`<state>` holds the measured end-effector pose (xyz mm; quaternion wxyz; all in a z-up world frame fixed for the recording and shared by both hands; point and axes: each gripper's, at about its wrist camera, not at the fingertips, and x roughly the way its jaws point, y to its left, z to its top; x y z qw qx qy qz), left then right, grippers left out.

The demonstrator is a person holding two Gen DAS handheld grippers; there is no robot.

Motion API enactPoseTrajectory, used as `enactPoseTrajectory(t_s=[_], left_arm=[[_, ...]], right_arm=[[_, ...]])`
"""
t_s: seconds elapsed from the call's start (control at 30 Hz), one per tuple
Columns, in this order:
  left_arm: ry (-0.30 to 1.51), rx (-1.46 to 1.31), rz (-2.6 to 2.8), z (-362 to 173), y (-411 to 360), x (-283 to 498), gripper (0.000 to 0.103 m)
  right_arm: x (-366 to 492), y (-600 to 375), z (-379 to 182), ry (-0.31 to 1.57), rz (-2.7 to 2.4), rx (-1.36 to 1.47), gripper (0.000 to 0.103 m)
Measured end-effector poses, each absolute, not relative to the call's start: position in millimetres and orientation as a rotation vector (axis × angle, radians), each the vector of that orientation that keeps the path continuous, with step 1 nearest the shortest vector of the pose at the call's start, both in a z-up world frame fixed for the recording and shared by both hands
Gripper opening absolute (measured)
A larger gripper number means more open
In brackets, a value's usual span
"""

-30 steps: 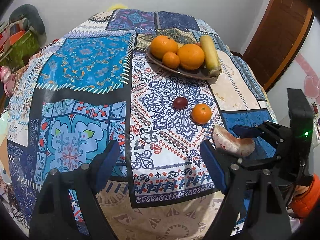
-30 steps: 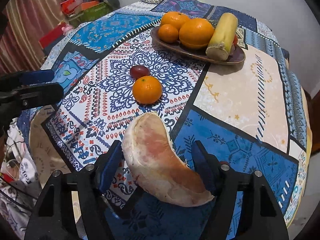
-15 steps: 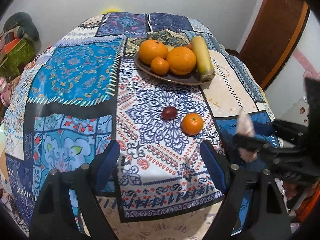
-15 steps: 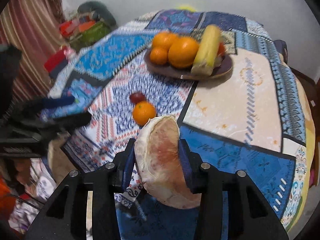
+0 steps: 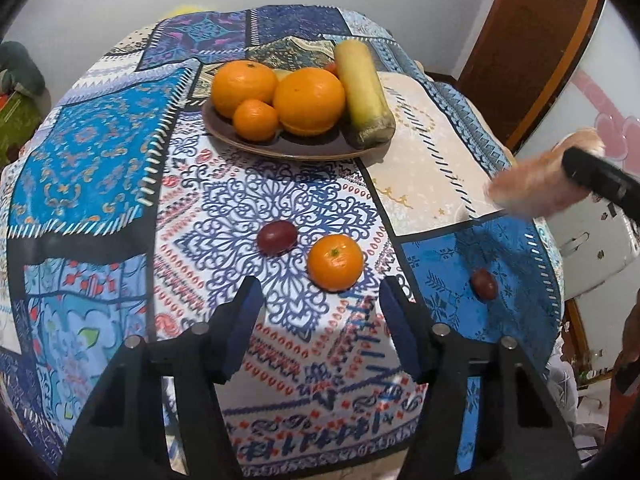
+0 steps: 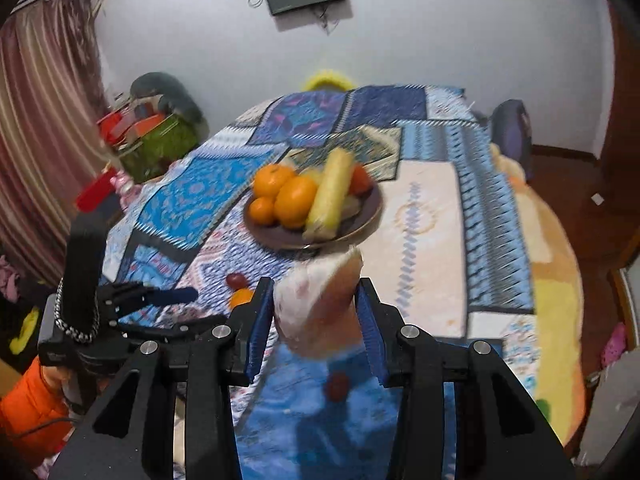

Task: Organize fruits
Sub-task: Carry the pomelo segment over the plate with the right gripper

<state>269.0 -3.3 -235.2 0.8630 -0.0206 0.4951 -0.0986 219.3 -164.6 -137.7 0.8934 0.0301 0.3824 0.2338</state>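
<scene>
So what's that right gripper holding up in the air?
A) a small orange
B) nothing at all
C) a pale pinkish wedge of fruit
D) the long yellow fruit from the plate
C: the right gripper is clamped on a pale pinkish wedge of fruit, lifted clear of the tablecloth, while the small orange sits on the cloth and the long yellow fruit lies on the plate.

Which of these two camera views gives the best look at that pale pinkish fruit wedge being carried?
The right wrist view: the fruit wedge sits centred and close between the right gripper pads, though blurred. The left wrist view catches only a smeared piece at its right edge.
</scene>
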Motion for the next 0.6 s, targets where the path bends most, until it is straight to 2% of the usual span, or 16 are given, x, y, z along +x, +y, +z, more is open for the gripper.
enactPoseTrajectory(t_s=[0.23, 0.43, 0.47, 0.6], left_arm=[[1.054, -0.027, -0.195, -246.8, -12.8, 285.6, 0.056], [1.059, -0.046, -0.201, -253.4, -14.2, 291.6, 0.042], [1.056, -0.045, -0.207, -252.5, -16.4, 290.4, 0.036], [1.046, -0.023, -0.209, -251.3, -20.0, 288.9, 0.034]], right_arm=[[231.2, -183.4, -142.4, 0.796, 0.449, 0.095, 0.036], [234.3, -187.9, -149.5, 0.815, 0.449, 0.099, 0.036], [235.1, -188.1, -150.4, 0.816, 0.449, 0.1, 0.036], [239.5, -188.8, -153.8, 0.824, 0.453, 0.112, 0.036]])
